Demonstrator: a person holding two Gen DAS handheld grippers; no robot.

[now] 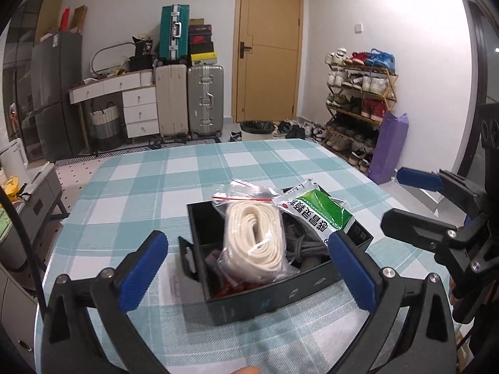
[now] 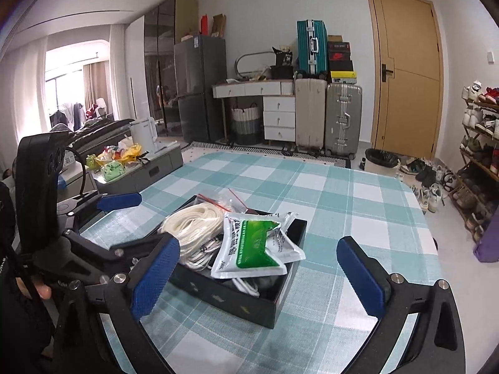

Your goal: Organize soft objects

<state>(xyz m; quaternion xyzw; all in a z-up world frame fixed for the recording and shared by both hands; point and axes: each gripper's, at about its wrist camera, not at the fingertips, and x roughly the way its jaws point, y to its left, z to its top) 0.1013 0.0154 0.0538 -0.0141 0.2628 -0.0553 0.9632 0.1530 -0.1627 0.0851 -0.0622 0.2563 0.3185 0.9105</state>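
Checked teal-and-white tablecloth [image 1: 174, 180] is covering the table and carrying a black open box [image 1: 280, 296] near its front edge. Inside the box, a clear zip bag of white cord [image 1: 255, 237] is leaning upright at the box's centre, and a green-and-white sachet [image 1: 324, 215] is lying at its 3 o'clock, overhanging the rim; dark cables, only partly visible, seem to be filling the bottom. Left gripper [image 1: 246, 268] is hovering at the box's 6 o'clock with blue pads spread wide, gripping nothing. Right gripper [image 2: 259, 274] is hovering at about 4 o'clock of the box, equally wide and empty. Suitcases [image 1: 190, 99] are standing at 12 o'clock by the wooden door [image 1: 268, 50]; a shoe rack [image 1: 358, 99] is sitting at 2 o'clock.
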